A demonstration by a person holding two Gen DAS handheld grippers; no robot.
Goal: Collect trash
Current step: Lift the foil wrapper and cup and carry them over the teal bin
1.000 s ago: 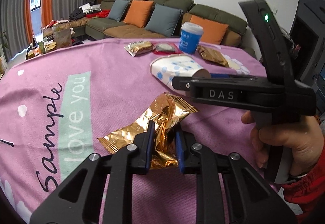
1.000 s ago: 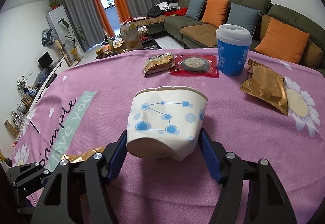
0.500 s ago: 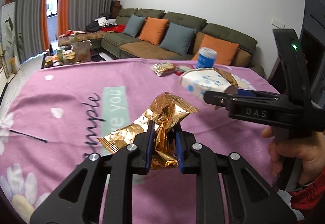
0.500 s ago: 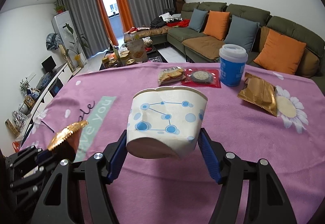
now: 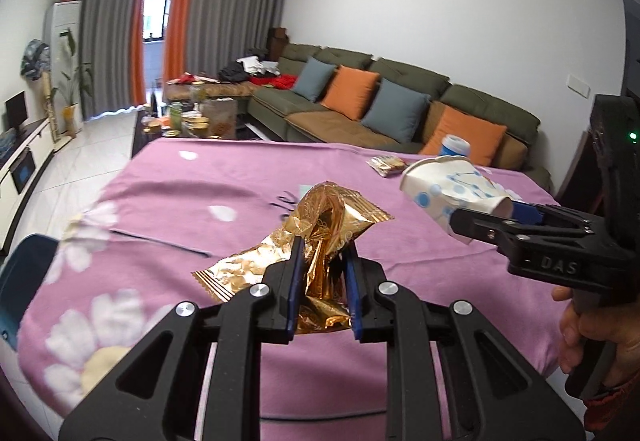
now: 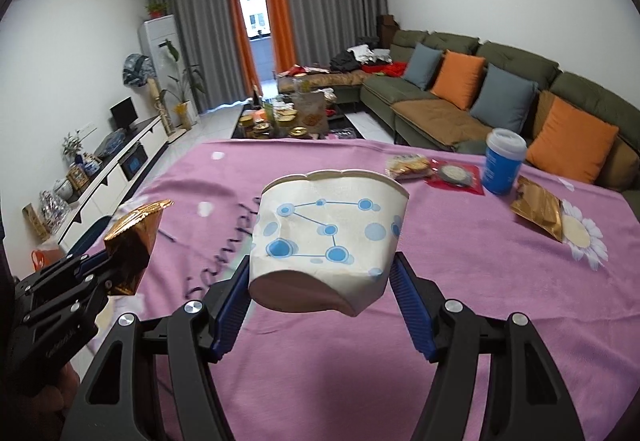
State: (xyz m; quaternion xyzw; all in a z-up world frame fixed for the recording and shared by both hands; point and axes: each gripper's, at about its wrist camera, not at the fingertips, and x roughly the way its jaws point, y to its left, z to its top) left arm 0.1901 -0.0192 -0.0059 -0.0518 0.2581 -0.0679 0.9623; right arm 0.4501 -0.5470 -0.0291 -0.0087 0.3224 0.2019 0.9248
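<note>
My left gripper is shut on a crumpled gold foil wrapper and holds it in the air above the pink tablecloth. It also shows at the left of the right wrist view. My right gripper is shut on a dented white paper cup with blue dots, lifted off the table. The cup shows in the left wrist view to the right of the wrapper.
On the far side of the table lie a blue cup with a white lid, a gold packet, a red snack pack and a biscuit pack. A dark blue bin stands beside the table's left edge. A sofa stands behind.
Both grippers have lifted their loads off the table and swung left, toward the table's left edge. The blue bin has come into the left wrist view.
</note>
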